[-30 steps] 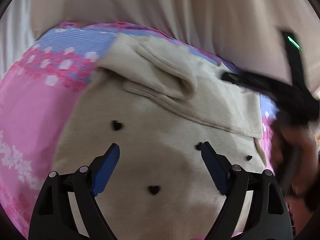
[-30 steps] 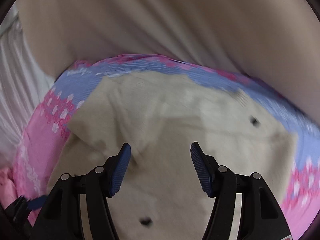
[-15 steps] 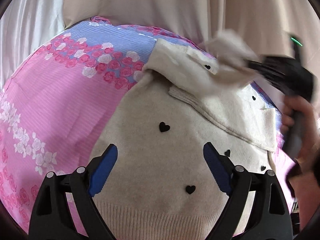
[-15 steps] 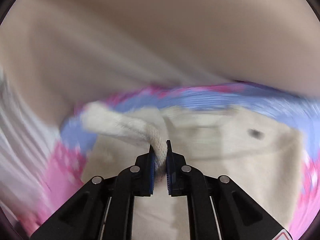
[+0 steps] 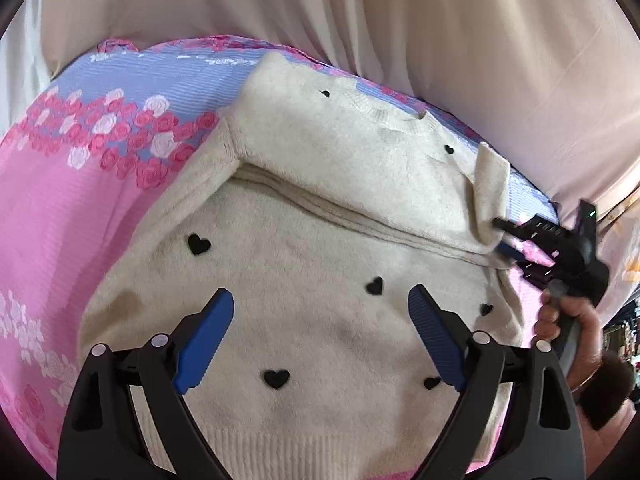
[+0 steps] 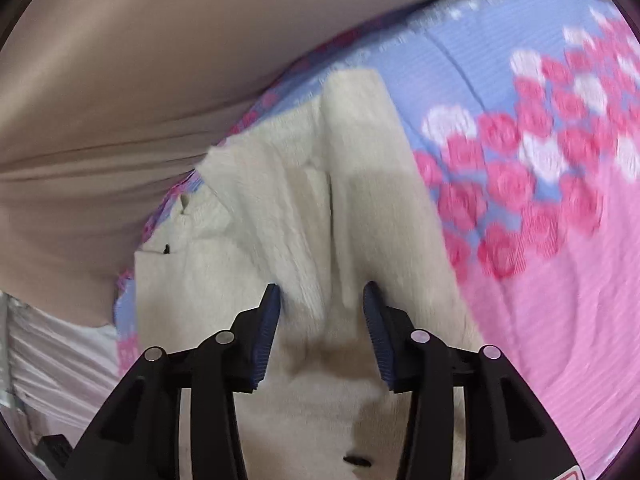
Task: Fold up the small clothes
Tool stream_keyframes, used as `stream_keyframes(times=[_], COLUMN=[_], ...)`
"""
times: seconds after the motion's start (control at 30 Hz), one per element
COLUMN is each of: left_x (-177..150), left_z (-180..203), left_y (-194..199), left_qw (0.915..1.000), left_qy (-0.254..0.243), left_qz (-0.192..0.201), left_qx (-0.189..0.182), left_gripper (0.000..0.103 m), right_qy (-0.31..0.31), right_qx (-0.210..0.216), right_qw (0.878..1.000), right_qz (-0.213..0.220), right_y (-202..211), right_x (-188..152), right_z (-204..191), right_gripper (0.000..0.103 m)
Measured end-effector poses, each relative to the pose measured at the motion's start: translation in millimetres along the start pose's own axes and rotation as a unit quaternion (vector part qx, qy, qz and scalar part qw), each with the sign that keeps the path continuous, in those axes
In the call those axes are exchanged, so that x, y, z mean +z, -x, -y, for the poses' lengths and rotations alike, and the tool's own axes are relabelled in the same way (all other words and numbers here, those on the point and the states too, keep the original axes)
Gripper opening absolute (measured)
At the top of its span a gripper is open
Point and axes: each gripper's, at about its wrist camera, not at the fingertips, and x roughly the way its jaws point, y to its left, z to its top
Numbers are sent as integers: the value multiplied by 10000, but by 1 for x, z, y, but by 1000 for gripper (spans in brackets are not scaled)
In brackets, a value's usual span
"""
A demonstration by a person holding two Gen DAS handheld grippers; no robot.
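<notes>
A small cream knit sweater (image 5: pixel 312 272) with black hearts lies on a pink and blue floral cloth (image 5: pixel 72 184). Its sleeves are folded across the upper body. My left gripper (image 5: pixel 320 340) is open and empty, above the sweater's lower body. My right gripper (image 6: pixel 320 320) is open, its jaws on either side of a ridge of the folded sleeve (image 6: pixel 352 184). In the left wrist view the right gripper (image 5: pixel 520 240) sits at the sweater's right edge, where a sleeve end (image 5: pixel 488 184) stands up.
A beige curtain (image 5: pixel 440 32) hangs behind the cloth's far edge, and shows in the right wrist view (image 6: pixel 120 80). A hand (image 5: pixel 572 328) holds the right gripper's handle. White fabric (image 6: pixel 52 360) lies at the lower left of the right wrist view.
My right gripper shut on the sleeve, carried it across the sweater to the right side, and has now opened. My left gripper stayed open over the lower body.
</notes>
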Motion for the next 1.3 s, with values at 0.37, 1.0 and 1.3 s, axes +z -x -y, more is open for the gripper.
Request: stream_keyframes(times=[0.37,1.0,1.3], left_x=[42,61,67], left_z=[-76,-90,-135], left_y=[-46,-78,-67], left_qw=[9885,9762,9641], left_qy=[1047,764,1416], left_qz=[152,149,346], left_qx=[1078,2025,2220], left_gripper=[87,63,69], right_qy=[-566,230,532], right_qx=[402,-680,-1178], right_qw=[9949,9948,9901], right_qz=[726,722,553], right_y=[36,58,47], right_x=[33,15,26], right_z=[10,4,17], right_gripper=[14,39,51])
